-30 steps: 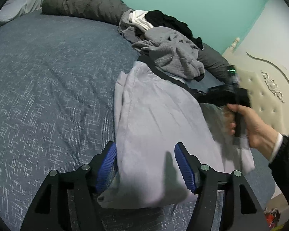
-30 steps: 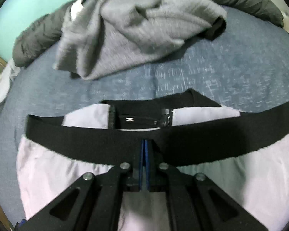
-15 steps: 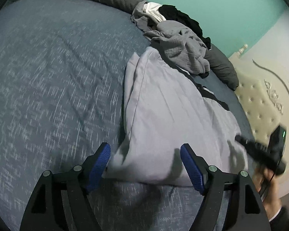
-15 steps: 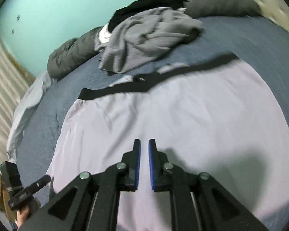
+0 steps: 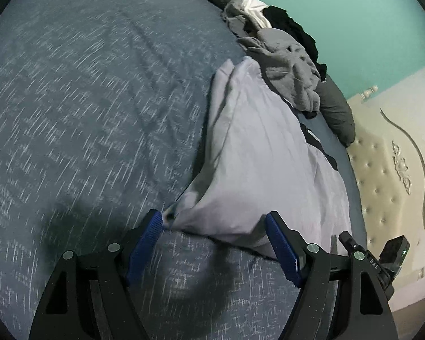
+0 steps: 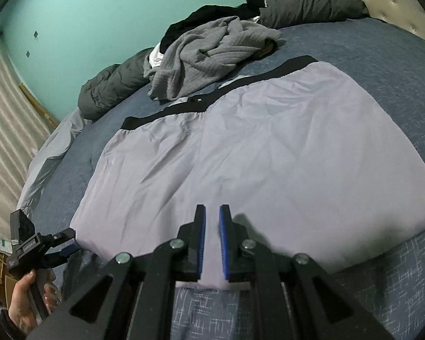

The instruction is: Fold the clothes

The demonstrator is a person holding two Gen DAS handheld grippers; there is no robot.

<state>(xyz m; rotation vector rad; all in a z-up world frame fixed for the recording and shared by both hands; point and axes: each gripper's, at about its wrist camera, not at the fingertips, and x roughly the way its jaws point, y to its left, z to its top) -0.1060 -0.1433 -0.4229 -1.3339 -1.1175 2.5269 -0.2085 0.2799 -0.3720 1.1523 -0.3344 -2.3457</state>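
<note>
While both jaws gape (right narrowly), the lilac shorts [image 6: 269,153] hide their hem beneath the right gripper [image 6: 212,221].

Cloth on cloth, all of it matt

The pale lilac shorts [image 6: 269,153] look thin and smooth, the grey sweater [image 6: 209,56] coarse and ribbed, the blue bedspread [image 5: 85,107] flecked weave; the headboard [image 5: 382,170] is tufted padding.

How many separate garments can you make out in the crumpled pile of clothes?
3: a grey knit garment on top, a black garment behind it, a white garment peeking out at its left; more may be buried.
</note>
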